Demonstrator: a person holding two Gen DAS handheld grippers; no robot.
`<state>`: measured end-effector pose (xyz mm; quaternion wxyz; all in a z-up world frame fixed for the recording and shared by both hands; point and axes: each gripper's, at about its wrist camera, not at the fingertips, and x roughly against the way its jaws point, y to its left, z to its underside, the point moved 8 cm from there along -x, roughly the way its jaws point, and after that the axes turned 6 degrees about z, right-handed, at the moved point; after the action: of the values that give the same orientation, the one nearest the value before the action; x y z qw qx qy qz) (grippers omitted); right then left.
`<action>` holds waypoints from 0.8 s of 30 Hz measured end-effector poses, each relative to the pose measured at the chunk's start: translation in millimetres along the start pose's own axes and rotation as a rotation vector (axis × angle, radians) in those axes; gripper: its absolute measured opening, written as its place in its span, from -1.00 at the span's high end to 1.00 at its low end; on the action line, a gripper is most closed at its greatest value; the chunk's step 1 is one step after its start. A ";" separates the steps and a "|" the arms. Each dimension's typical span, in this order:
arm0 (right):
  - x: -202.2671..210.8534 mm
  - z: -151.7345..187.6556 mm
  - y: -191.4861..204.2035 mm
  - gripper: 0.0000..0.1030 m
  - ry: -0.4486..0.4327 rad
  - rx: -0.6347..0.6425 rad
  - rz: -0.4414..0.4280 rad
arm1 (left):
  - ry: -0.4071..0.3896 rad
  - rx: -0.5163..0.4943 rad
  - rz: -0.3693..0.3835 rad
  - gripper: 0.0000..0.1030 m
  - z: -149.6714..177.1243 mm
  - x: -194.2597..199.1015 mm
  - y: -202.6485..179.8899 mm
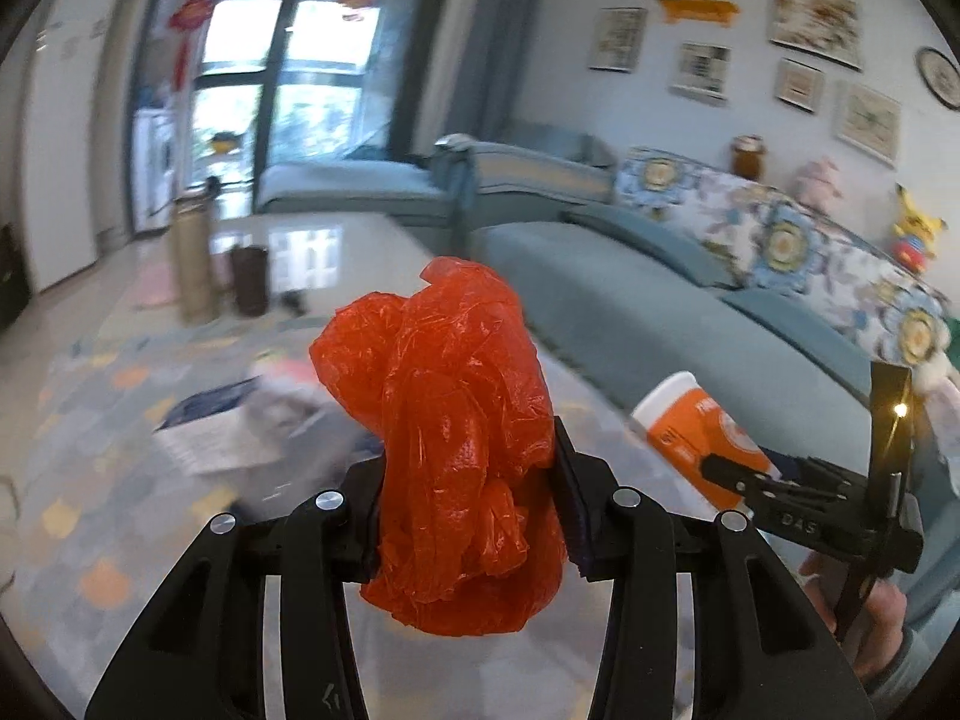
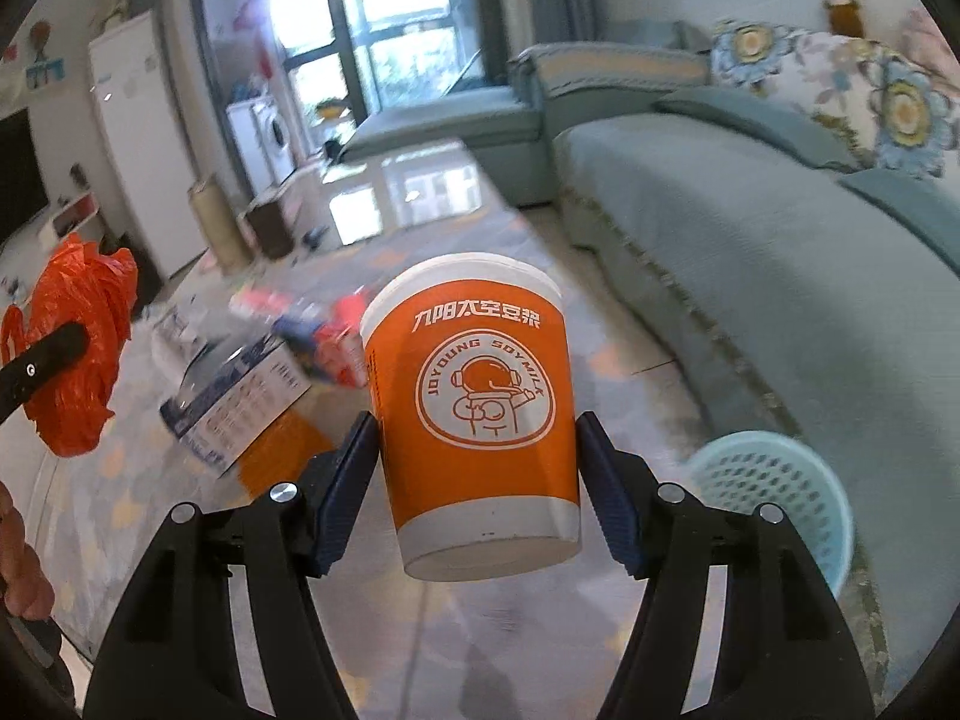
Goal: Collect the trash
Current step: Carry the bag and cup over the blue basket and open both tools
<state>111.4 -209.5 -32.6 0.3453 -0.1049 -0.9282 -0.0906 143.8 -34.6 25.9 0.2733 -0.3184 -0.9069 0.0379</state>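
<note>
My left gripper [image 1: 471, 480] is shut on a crumpled red plastic bag [image 1: 456, 438] and holds it in the air above the glass table. The bag also shows at the left of the right wrist view [image 2: 78, 348]. My right gripper [image 2: 477, 468] is shut on an orange and white paper cup [image 2: 474, 408], held upright above the table; the cup also shows at the right of the left wrist view [image 1: 696, 432]. A light blue mesh waste basket [image 2: 774, 492] stands on the floor at the lower right, between table and sofa.
A blue and white box [image 2: 240, 396] and red and white wrappers [image 2: 336, 342] lie on the glass table [image 2: 420, 192]. A brown cup [image 1: 249, 279] and a tall cylinder [image 1: 192, 258] stand farther back. A teal sofa [image 2: 750, 228] runs along the right.
</note>
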 end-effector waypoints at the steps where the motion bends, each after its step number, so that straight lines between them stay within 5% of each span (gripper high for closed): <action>1: 7.6 -3.6 -12.3 -0.23 -0.014 -0.012 0.013 | 0.003 -0.010 0.020 0.19 -1.8 -4.8 -12.8; 11: 41.2 -7.3 -131.5 -0.22 -0.065 -0.149 0.186 | 0.064 -0.128 0.202 0.19 -7.3 -73.1 -138.1; 24: 0.0 46.8 -244.6 -0.23 0.088 -0.395 0.336 | 0.296 -0.175 0.341 0.19 56.3 -191.1 -229.6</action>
<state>19.3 -433.4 -90.9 0.3683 -0.3187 -0.8463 -0.2159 110.6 -325.3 -56.2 0.3640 -0.4915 -0.7901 -0.0425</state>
